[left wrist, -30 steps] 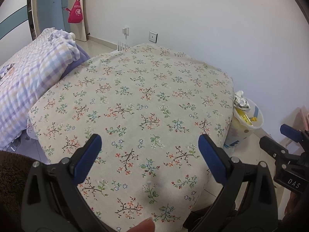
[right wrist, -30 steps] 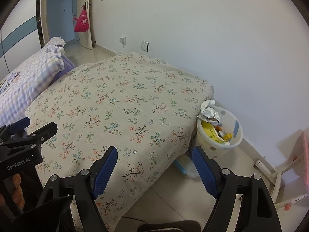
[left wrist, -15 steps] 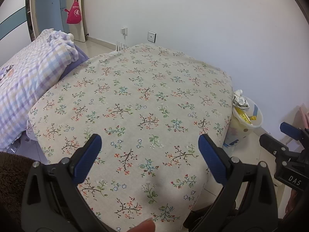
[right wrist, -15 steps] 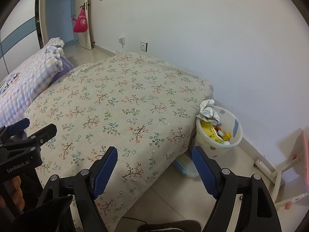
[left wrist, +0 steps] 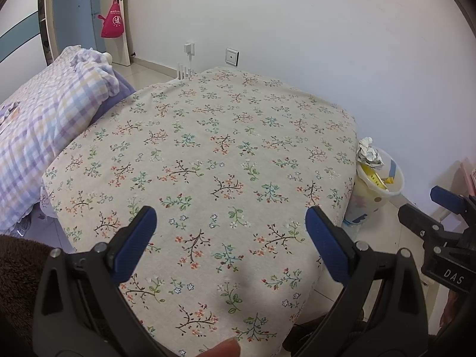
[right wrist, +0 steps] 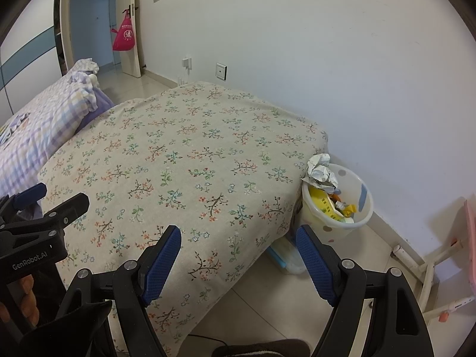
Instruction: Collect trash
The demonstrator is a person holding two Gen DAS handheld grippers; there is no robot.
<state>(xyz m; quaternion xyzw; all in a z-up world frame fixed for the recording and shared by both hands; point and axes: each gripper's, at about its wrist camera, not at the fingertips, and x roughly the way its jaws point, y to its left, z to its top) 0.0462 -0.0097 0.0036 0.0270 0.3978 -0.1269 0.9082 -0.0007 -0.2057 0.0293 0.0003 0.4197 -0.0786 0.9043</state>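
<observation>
Crumpled white-and-grey paper wad (right wrist: 320, 170), perched on the near rim of a white polka-dot plastic waste bin (right wrist: 363, 208) on the floor just beside the floral-covered bed (right wrist: 184, 160); likely light, springy and easily knocked off, best pinched across its bulk. Left tongs (left wrist: 227, 241) and right tongs (right wrist: 238, 263): both wide open, empty, well short of the bin

Bed (right wrist: 184, 160): floral cover, top surface bare. Checked quilt (right wrist: 38, 122) on adjoining bed at 10 o'clock. Tiled floor (right wrist: 267, 306) at 5 o'clock carries white bin (right wrist: 357, 223) against bed corner at 3 o'clock, clear box (right wrist: 285, 255) part under bed edge, pink frame (right wrist: 437, 267) at 4 o'clock.
</observation>
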